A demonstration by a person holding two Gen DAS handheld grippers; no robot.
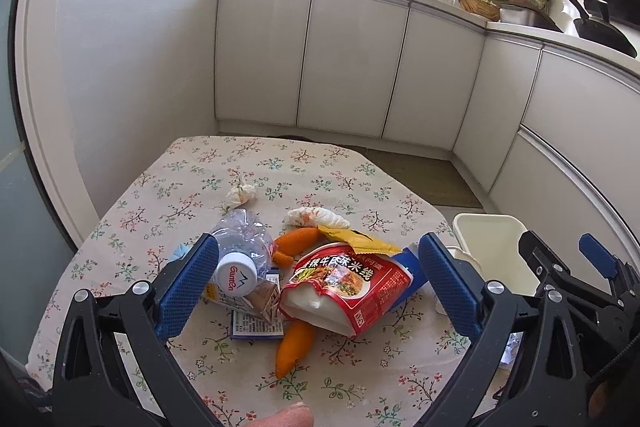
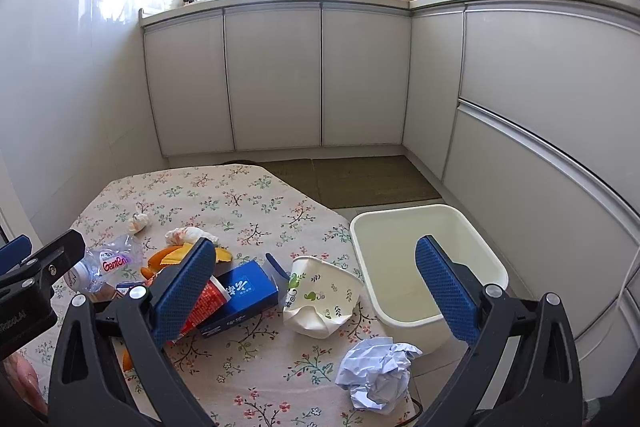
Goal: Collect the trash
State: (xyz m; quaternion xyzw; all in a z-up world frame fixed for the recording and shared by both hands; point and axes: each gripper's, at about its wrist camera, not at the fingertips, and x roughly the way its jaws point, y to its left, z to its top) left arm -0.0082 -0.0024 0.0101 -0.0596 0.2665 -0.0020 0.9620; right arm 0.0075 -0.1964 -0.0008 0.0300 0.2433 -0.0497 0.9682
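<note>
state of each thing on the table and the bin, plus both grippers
left gripper: open, empty
right gripper: open, empty
plastic bottle: crushed, capped
paper cup: crushed, on its side
paper ball: crumpled
red noodle packet: torn open
blue carton: open, lying flat
bin: looks empty

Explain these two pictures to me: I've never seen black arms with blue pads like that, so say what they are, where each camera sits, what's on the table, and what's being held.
There is no robot here: a person carries a hand-held two-finger gripper in each hand, and a camera on each looks forward between its blue pads. One picture comes from the left gripper, the other from the right gripper. Both stand wide open and hold nothing. On the floral tablecloth lies trash: a crushed plastic bottle, a red noodle packet, a blue carton, a squashed paper cup, crumpled paper, tissue wads and orange peels. A cream bin stands beside the table.
</note>
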